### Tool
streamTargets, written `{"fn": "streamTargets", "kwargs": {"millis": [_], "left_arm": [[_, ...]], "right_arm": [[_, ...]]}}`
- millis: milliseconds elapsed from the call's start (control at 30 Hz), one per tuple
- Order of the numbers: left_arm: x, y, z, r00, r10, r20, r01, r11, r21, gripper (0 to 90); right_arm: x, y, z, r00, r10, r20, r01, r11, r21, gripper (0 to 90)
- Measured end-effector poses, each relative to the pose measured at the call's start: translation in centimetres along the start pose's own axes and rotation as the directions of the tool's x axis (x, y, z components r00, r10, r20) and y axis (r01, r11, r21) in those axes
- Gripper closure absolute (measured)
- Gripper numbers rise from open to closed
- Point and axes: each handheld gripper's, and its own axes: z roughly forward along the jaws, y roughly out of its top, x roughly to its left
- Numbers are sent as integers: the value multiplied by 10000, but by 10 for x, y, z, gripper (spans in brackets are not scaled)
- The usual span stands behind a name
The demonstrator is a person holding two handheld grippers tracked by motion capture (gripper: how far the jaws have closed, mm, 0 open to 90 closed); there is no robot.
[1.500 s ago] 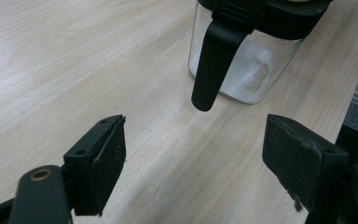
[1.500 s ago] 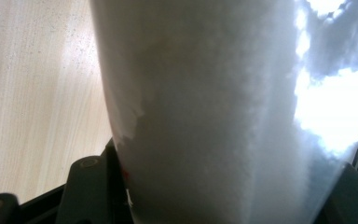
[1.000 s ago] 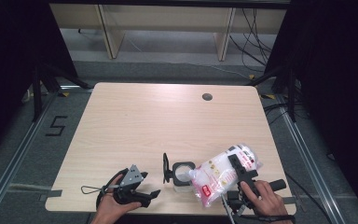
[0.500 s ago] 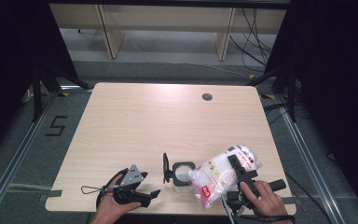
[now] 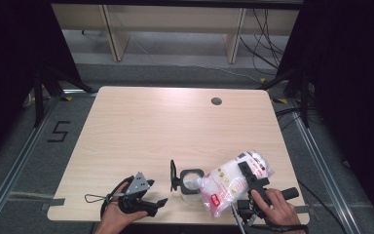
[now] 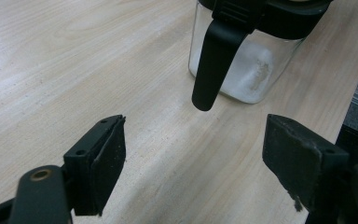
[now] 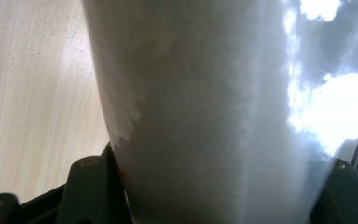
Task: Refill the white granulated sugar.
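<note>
Holding a clear plastic bag of white granules [image 5: 234, 179], the right hand-held gripper [image 5: 251, 181] sits at the near right of the worktop [image 5: 165, 126]; jaws clamp the bag from both sides, bag tilted w/ its lower end toward the jar.

- Bag: transparent, red-and-white label, approx. half over the worktop's near edge zone, low corner just beside or at the jar's mouth; cannot tell if touching. In the right gripper view the bag [image 7: 205, 112] sits right betw. the two black jaws, white contents pressed close to the lens.
- Jar [image 5: 191, 181]: clear glass, black rim, hinged black lid standing open on its left side; small amt. of white powder at the bottom. In the left gripper view the jar [image 6: 247, 70] stands ahead, black clasp lever hanging down its front.
- Left hand-held gripper [image 5: 148, 201]: near left of the worktop, in the person's left hand [image 5: 114, 217], jaws wide apart, nothing betw. them, pointing toward the jar, apart from it.
- Worktop: light wood grain, round cable hole [image 5: 216, 101] at far right.
</note>
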Motion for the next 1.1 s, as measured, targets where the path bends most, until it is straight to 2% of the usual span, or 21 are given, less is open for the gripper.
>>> {"fn": "streamTargets", "kwargs": {"millis": [167,200,233,400,433,567,733,800,900,967,1000,1033,1100], "left_arm": [[0,0,0,10000,45,-54,-44,10000,73,210],[0,0,0,10000,19,-8,-19,10000,39,210],[1,0,-1,9999,132,1,-132,9998,115,210],[1,0,-1,9999,143,9,-143,9998,123,210],[0,0,0,10000,-12,9,12,10000,0,210],[1,0,-1,9999,123,7,-123,9999,105,210],[1,0,-1,10000,80,6,-80,9999,116,210],[1,1,-2,9999,101,31,-101,9997,227,210],[1,0,-1,10000,74,-35,-74,9999,78,210],[1,0,-1,10000,67,-38,-67,10000,71,210],[1,0,-1,10000,67,-42,-66,10000,73,210],[1,1,-2,9999,99,35,-100,9997,228,210],[1,1,-2,9999,102,33,-103,9997,232,210]], "right_arm": [[0,0,0,10000,53,12,-53,10000,-30,414],[1,0,0,9999,95,-42,-95,10000,2,414],[0,1,-2,9995,25,-300,-16,9996,273,414],[0,0,-1,9999,73,-98,-73,9999,81,414],[0,0,-1,10000,83,-24,-83,10000,16,414],[0,0,-1,9999,94,-139,-93,9999,72,414],[-1,0,-2,9999,-22,-164,25,9999,160,414],[0,0,-2,9997,121,-233,-117,9997,192,414],[0,1,-2,9996,94,-264,-88,9997,233,414],[0,0,-2,9997,102,-201,-99,9998,155,414],[1,0,-1,9999,138,-27,-138,9999,-22,414],[0,0,-2,9998,86,-200,-83,9999,150,414],[1,0,-1,9999,128,-55,-128,9999,11,414]]}}
